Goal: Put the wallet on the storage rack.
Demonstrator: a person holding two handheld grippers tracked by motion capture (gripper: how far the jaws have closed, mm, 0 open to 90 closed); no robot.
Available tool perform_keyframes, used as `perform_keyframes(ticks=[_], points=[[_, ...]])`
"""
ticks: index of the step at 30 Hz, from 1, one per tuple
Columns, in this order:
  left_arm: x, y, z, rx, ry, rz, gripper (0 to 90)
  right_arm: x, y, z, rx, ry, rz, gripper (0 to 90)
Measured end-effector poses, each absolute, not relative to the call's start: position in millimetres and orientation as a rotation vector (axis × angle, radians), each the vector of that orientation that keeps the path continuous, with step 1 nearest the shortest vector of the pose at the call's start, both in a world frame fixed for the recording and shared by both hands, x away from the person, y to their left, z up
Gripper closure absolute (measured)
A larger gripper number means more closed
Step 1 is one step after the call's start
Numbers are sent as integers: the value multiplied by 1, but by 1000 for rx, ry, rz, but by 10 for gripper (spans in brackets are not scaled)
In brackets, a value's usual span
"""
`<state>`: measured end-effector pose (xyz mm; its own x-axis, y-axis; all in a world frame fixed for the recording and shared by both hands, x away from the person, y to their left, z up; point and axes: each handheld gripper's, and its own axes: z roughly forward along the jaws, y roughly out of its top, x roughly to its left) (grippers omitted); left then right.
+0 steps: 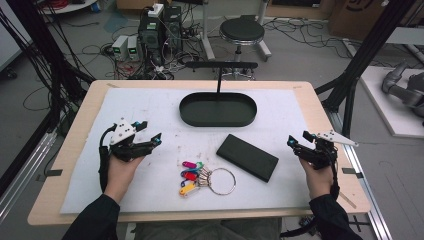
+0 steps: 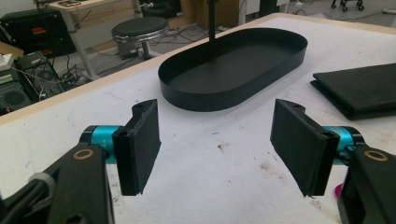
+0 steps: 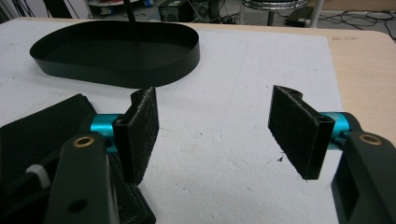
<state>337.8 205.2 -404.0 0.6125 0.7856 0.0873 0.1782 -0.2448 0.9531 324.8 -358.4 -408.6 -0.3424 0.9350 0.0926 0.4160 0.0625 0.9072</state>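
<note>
Key ring [image 1: 221,180] with its bunch of coloured tags [image 1: 190,177] lies on the white mat [image 1: 150,115] near the front edge of the counter [image 1: 80,107], between the two hands and touched by neither claw.

At the left of the high view, the left claw [image 1: 147,133] is held in the person's left hand [image 1: 120,170] just above the mat, its jaws spread wide with nothing between them. In the left gripper view its black pads [image 2: 140,144] frame bare mat, with the oval black tray [image 2: 233,70] lying ahead and a corner of the black wallet [image 2: 364,91] to the side.

In the middle, the tray sits toward the far side of the mat with a thin upright post [image 1: 219,80] rising from it. The wallet rests flat just beside the ring, nearer the right hand.

At the right, the right claw [image 1: 298,139] hovers over the mat's edge, jaws also wide and empty. The right gripper view shows the wallet close under one jaw.
</note>
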Motion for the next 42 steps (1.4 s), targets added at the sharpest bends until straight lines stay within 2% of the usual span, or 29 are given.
perform_keyframes(ticks=[11,19,32,42], points=[[340,203,-405,1756,788,697,329,325,-364,-413,1368,1830,1252,328],[344,195,-406,1770,767,683,329,324,-358,-422,1358,1958,1231,361],[350,183,-408,1783,743,674,329,310,-325,-426,1052,2234,1225,365],[352,181,-408,1777,744,670,329,290,-318,-425,913,2327,1262,352]])
